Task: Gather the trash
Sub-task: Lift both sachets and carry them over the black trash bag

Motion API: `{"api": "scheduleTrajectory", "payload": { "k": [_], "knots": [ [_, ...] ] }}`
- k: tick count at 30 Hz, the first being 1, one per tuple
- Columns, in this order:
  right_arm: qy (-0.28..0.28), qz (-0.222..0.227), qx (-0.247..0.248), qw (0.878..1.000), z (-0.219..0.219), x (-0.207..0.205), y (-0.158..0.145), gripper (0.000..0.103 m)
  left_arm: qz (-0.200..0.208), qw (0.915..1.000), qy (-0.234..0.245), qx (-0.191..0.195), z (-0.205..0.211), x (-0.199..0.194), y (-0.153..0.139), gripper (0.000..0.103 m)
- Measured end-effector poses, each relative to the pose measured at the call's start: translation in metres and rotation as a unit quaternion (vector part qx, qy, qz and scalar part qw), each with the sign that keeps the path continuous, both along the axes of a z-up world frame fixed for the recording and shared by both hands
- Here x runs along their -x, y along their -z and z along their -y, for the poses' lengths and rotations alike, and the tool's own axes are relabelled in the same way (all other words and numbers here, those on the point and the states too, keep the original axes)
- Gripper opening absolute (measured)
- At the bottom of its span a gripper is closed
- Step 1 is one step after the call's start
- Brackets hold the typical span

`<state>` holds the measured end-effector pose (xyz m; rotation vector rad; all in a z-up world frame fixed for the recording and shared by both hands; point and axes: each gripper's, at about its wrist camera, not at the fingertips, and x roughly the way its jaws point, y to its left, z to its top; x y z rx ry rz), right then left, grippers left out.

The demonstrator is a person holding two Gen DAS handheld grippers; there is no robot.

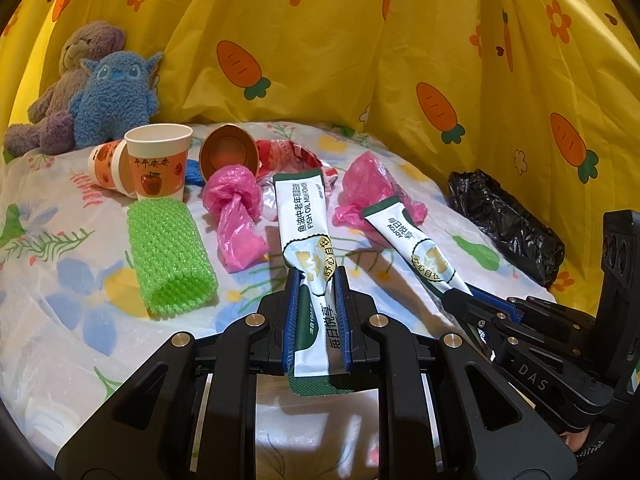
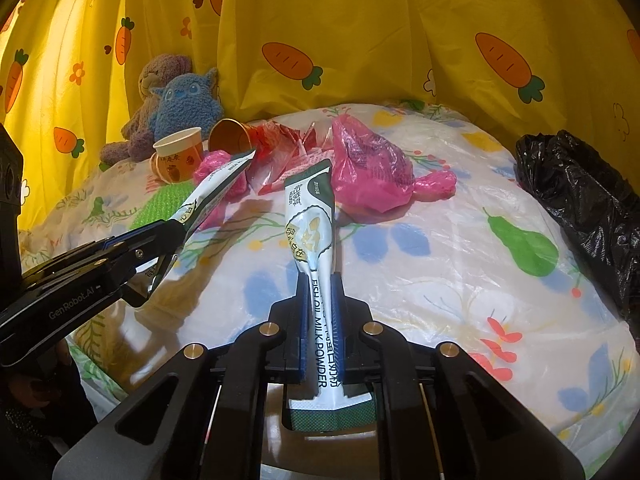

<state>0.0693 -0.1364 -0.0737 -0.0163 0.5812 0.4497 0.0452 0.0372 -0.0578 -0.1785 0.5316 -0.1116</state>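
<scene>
My left gripper [image 1: 317, 276] is shut on a white and green milk powder sachet [image 1: 303, 216], held above the table. My right gripper [image 2: 320, 280] is shut on a second milk powder sachet [image 2: 310, 216]; it also shows in the left wrist view [image 1: 412, 240], with the right gripper [image 1: 460, 294] at lower right. The left gripper [image 2: 180, 224] with its sachet [image 2: 218, 184] shows at the left of the right wrist view. A black trash bag [image 1: 504, 220] [image 2: 580, 200] lies crumpled at the table's right edge.
On the floral tablecloth [image 1: 60, 272] lie a green foam net sleeve [image 1: 170, 252], two paper cups [image 1: 158, 164], a tipped gold-lined cup [image 1: 228, 152], pink plastic bags [image 1: 236, 208] [image 2: 372, 164] and red wrappers [image 1: 288, 156]. Two plush toys [image 1: 112, 96] sit at back left. A yellow carrot curtain [image 1: 360, 40] hangs behind.
</scene>
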Motion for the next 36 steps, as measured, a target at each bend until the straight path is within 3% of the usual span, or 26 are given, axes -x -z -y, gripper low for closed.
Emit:
{"api": "scheduleTrajectory", "payload": {
  "k": [8,17,27,36],
  "knots": [
    [0.042,0.039,-0.005,0.998,0.026,0.003,-0.024,0.011,0.036,0.9984,0.041,-0.011,0.034,-0.016,-0.036,0.017],
    [0.149,0.077,0.010,0.986,0.087,-0.019,-0.047,0.011,0.071,0.9892,0.127,-0.019,0.117,-0.062,-0.078,0.017],
    [0.289,0.124,0.057,0.948,0.152,-0.065,-0.065,0.011,0.093,0.9739,0.206,-0.013,0.202,-0.126,-0.102,0.017],
    [0.345,0.122,0.073,0.928,0.193,-0.099,-0.060,0.011,0.068,0.9599,0.271,0.017,0.263,-0.191,-0.090,0.017]
  ]
}}
